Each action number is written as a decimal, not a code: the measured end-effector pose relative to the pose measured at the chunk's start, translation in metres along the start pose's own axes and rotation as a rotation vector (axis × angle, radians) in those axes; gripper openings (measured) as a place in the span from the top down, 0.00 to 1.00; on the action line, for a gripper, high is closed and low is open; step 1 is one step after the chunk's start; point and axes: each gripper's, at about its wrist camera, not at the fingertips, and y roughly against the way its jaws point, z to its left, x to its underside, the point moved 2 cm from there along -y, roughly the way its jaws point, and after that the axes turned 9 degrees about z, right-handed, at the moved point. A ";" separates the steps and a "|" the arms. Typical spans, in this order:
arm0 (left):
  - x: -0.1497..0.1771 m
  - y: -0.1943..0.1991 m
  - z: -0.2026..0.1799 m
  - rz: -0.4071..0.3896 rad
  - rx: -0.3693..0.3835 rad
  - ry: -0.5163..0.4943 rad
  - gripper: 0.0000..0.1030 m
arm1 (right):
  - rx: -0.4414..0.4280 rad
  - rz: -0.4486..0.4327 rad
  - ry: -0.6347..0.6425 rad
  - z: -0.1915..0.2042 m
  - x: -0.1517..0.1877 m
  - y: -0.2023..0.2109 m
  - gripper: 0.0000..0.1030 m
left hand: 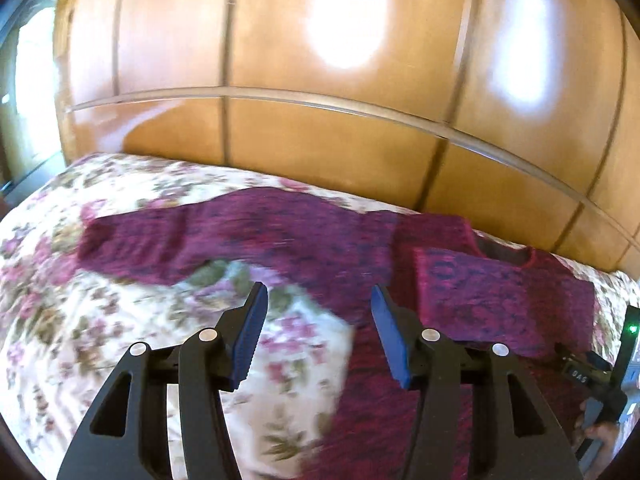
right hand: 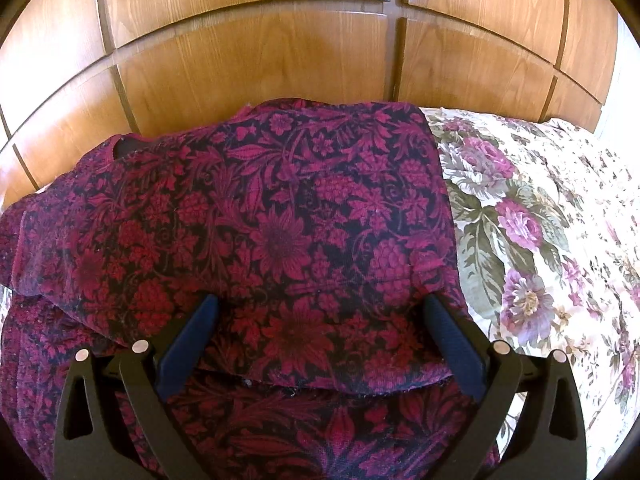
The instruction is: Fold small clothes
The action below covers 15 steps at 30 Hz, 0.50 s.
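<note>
The maroon floral garment [right hand: 280,216] is being spread on the bed [right hand: 540,220], against the wooden wardrobe [right hand: 256,60]. The left gripper [left hand: 318,300] and right gripper [right hand: 320,308] are being held apart, empty, above folded edges.

Top [left hand: 320,240] spread flat on the bed [left hand: 120,320], one sleeve [left hand: 140,240] stretched out to the left, other sleeve [right hand: 280,220] folded over the body, wardrobe doors [left hand: 340,140] behind the bed, left claw [left hand: 318,300] above the top's left edge, right claw [right hand: 320,308] over the folded sleeve
</note>
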 end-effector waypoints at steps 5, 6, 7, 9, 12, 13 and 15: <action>0.007 0.008 0.045 -0.002 -0.052 0.071 0.49 | 0.007 -0.002 0.004 0.000 0.000 0.000 0.02; 0.007 0.008 0.055 -0.001 -0.064 0.087 0.49 | 0.008 -0.002 0.004 0.000 0.000 0.000 0.02; 0.007 0.008 0.063 0.000 -0.072 0.097 0.49 | 0.009 -0.003 0.004 0.000 0.000 0.000 0.02; 0.007 0.006 0.080 0.006 -0.095 0.115 0.48 | 0.011 -0.003 0.005 0.000 0.000 0.000 0.02; 0.008 -0.002 0.106 0.027 -0.136 0.134 0.43 | 0.012 -0.003 0.006 0.000 0.000 0.000 0.02; 0.008 -0.004 0.116 0.030 -0.150 0.144 0.43 | 0.012 -0.003 0.006 0.000 0.000 0.000 0.02; 0.007 -0.007 0.134 0.033 -0.178 0.161 0.43 | 0.014 -0.003 0.006 0.000 0.000 0.000 0.02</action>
